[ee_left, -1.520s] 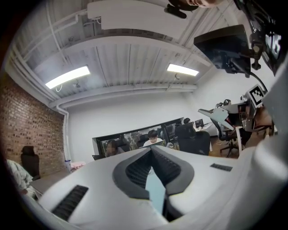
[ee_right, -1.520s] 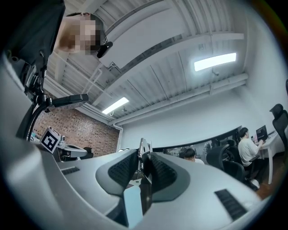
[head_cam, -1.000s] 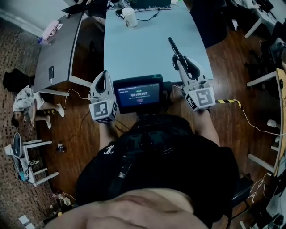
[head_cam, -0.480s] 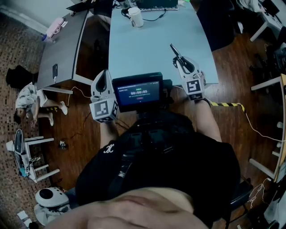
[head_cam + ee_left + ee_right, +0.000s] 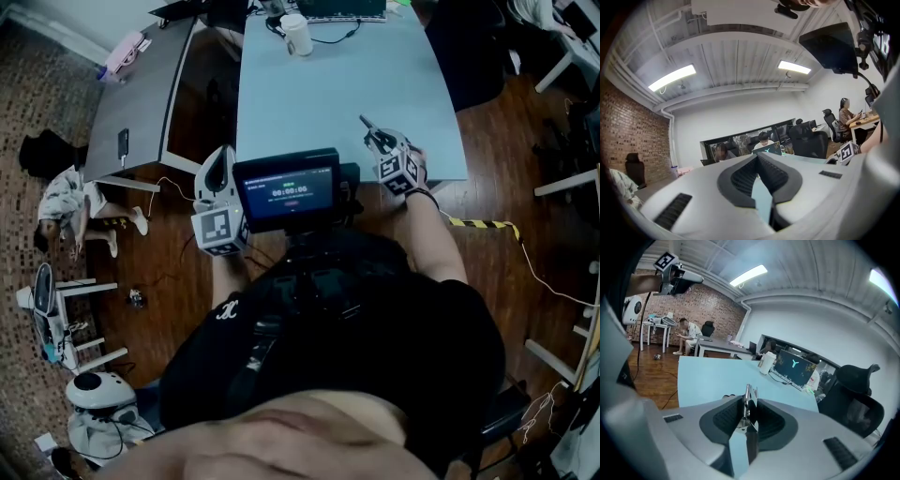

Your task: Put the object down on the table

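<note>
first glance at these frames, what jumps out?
The right gripper, over the near right edge of the light blue table, is clamped on a small metal tool that sticks out past its jaws. Next comes the lit screen at the person's chest, between the two grippers, with the left gripper shut and empty beside the table's near left corner. A white cup stands at the table's far end.
</note>
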